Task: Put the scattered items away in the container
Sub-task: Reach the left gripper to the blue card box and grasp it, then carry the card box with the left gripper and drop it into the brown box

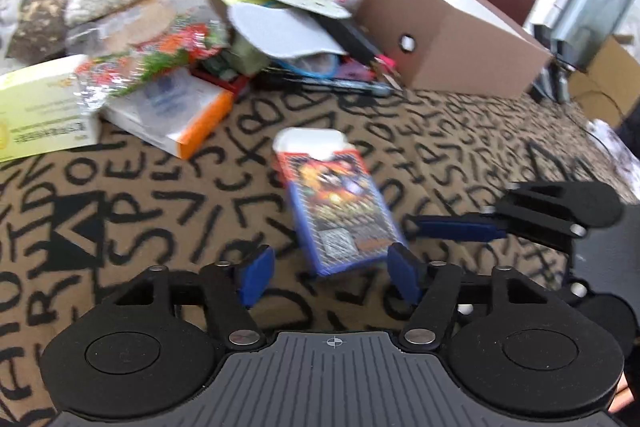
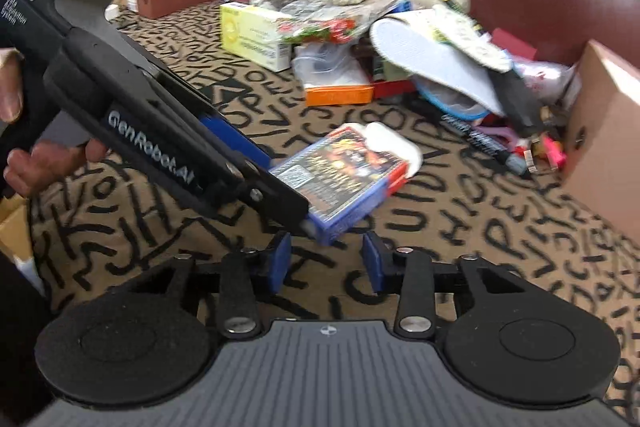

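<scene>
Right now both grippers crowd one blue box [image 1: 338,211] lying alone on the lettered tabletop [image 1: 120,211], low in the centre of the left wrist view. The left gripper [image 1: 326,273] has its fingers spread wide, one on each side of the box's near end, so it looks set to close on the short edge; neither blue pad seems to press the box yet. In the right wrist view the right gripper [image 2: 326,261] sits just short of the same box [image 2: 340,183], fingers apart and holding nothing, perhaps waiting its turn or ready to steady the box.

Beyond the box, across the middle of both views, lies the heap: an orange-edged box [image 1: 176,119], a yellow-green carton [image 1: 36,107], a glittery bag [image 1: 160,59], a white insole [image 1: 280,35], pens and bits I cannot make out.

Farthest, at the upper right of the left view, stands the cardboard container [image 1: 460,43], open side toward the heap, which probably makes it easy to slide things in. The blue box is well apart from it, so the tidying looks barely begun.
</scene>
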The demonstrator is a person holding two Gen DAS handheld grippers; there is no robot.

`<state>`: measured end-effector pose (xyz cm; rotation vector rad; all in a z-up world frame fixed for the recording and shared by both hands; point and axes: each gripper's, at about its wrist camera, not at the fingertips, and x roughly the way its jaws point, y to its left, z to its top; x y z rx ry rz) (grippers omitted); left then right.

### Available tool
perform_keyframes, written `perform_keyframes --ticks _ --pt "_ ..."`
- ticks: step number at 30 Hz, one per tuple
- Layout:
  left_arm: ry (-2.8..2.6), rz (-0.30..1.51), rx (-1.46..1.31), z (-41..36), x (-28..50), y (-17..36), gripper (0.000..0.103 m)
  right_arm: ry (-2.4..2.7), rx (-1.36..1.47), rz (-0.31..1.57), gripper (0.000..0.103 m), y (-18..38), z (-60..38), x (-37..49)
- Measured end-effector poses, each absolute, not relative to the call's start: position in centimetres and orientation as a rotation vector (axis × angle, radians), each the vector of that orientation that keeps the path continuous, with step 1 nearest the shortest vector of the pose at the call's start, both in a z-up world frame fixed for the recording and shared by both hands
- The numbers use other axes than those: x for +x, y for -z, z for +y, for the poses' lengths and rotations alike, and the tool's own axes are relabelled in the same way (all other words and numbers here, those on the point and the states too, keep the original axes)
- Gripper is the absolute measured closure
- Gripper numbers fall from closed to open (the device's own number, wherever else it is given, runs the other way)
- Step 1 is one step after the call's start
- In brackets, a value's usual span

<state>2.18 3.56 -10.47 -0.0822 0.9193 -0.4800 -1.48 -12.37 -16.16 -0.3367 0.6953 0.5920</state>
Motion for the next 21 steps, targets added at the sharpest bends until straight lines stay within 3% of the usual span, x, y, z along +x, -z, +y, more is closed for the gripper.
perform_keyframes --ticks 10,11,12,21 --pt "0.508 0.941 -0.125 3.5 5.2 11.1 0.028 -0.621 -0.346 0.676 0.044 16.8 -11.5 0.2" --pt "0.52 0.933 -0.113 3.3 5.2 11.2 0.033 -0.625 -0.347 0.679 0.045 16.9 -11.3 0.3" --pt "0.535 0.928 -0.107 3.1 5.2 11.3 0.045 -0.627 -0.339 0.68 0.045 17.1 -11.2 0.4" --pt "0.523 0.94 -0.114 2.6 4.9 10.7 0.051 -0.624 -0.28 0.716 0.05 16.6 -11.0 0.4"
